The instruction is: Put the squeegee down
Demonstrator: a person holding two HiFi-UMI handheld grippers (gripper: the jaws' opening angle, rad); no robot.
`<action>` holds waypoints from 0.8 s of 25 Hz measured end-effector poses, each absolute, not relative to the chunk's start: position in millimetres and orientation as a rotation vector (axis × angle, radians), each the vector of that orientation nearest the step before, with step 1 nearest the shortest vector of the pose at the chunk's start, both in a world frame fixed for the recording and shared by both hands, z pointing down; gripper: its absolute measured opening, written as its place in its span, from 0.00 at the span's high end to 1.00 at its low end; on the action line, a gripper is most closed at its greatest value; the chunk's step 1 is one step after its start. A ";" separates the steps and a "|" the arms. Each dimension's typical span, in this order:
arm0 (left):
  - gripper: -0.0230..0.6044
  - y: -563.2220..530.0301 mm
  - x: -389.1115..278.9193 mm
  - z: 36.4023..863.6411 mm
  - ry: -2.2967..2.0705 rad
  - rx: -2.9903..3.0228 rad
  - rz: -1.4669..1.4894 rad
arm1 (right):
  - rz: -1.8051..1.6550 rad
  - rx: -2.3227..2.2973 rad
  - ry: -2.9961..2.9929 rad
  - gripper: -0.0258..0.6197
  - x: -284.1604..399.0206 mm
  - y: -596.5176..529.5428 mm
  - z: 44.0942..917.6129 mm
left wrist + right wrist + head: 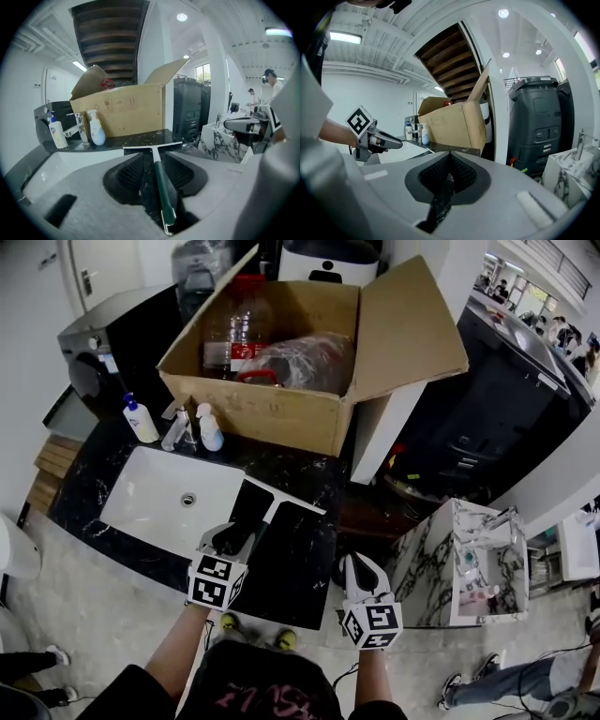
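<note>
Along the left back edge of the black marble counter [305, 559] stood a pump bottle [141, 420], a faucet [176, 430] and a spray bottle [210, 429], with a white sink [141, 498] set in front of them. Just right of the bottles sat an open cardboard box [272, 413] holding plastic bottles and a bag. Right of the sink the squeegee [281, 496] lay flat on the counter, blade away from the person. Its green handle [161, 185] ran back between the jaws of the left gripper [232, 538], which stood well apart on either side without pressing on it. Further right, the right gripper [357, 564] hung off the counter's front edge, its jaws closed together on nothing. A marble-patterned cabinet [427, 559] stood at the far right.
</note>
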State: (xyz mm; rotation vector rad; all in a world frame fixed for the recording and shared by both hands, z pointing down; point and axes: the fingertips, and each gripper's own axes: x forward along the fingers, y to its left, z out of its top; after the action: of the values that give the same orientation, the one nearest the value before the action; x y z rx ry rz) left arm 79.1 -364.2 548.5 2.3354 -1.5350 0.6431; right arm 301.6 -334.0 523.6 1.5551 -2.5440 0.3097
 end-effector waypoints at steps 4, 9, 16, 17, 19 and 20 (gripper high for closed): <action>0.80 -359.0 75.2 525.7 -1.588 2.376 0.585 | 0.288 1.573 -2.556 0.96 302.7 -332.8 510.4; 0.92 -351.2 67.0 492.4 -1.678 2.416 0.503 | 0.252 1.587 -2.569 0.96 302.7 -329.6 492.6; 0.96 -340.6 63.7 454.3 -1.734 2.483 0.408 | 0.187 1.591 -2.586 0.96 299.5 -325.9 467.0; 0.96 -339.7 62.6 450.5 -1.743 2.489 0.406 | 0.177 1.592 -2.585 0.96 299.6 -325.5 464.0; 0.96 -337.5 59.8 443.6 -1.758 2.498 0.393 | 0.163 1.598 -2.588 0.96 299.9 -324.3 458.2; 0.96 -336.0 58.6 440.2 -1.762 2.500 0.376 | 0.156 1.603 -2.591 0.96 300.2 -323.5 455.2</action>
State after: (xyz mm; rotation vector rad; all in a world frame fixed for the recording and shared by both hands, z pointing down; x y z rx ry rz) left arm 58.6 -336.0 440.2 2.5001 -1.7616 0.3764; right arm 300.2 -323.5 455.2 1.6025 -2.5905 0.1565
